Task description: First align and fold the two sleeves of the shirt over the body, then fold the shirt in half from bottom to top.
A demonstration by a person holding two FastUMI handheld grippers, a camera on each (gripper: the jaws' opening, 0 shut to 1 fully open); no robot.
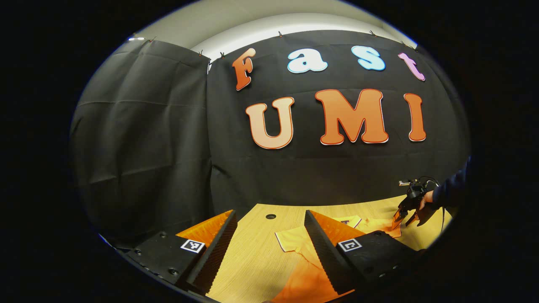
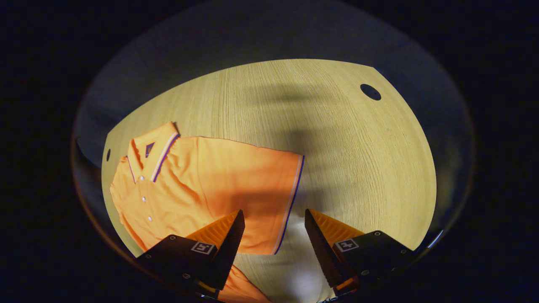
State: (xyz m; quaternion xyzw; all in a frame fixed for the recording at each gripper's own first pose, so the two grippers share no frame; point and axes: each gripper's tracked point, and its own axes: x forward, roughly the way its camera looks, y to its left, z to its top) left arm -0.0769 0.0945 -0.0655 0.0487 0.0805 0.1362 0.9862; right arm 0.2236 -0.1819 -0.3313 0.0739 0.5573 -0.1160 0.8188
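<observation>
An orange polo shirt lies flat on the wooden table, collar to the left in the right gripper view. One short sleeve with a striped hem is spread out sideways. My right gripper is open just above that hem, one finger over the sleeve, the other over bare wood. In the left gripper view the shirt lies ahead with its other sleeve near my open left gripper, which holds nothing. The right gripper appears far right in a hand.
Round cable holes sit in the table: one hole ahead of the left gripper, another hole at the far corner in the right gripper view. The black cloth wall rises right behind the table's back edge.
</observation>
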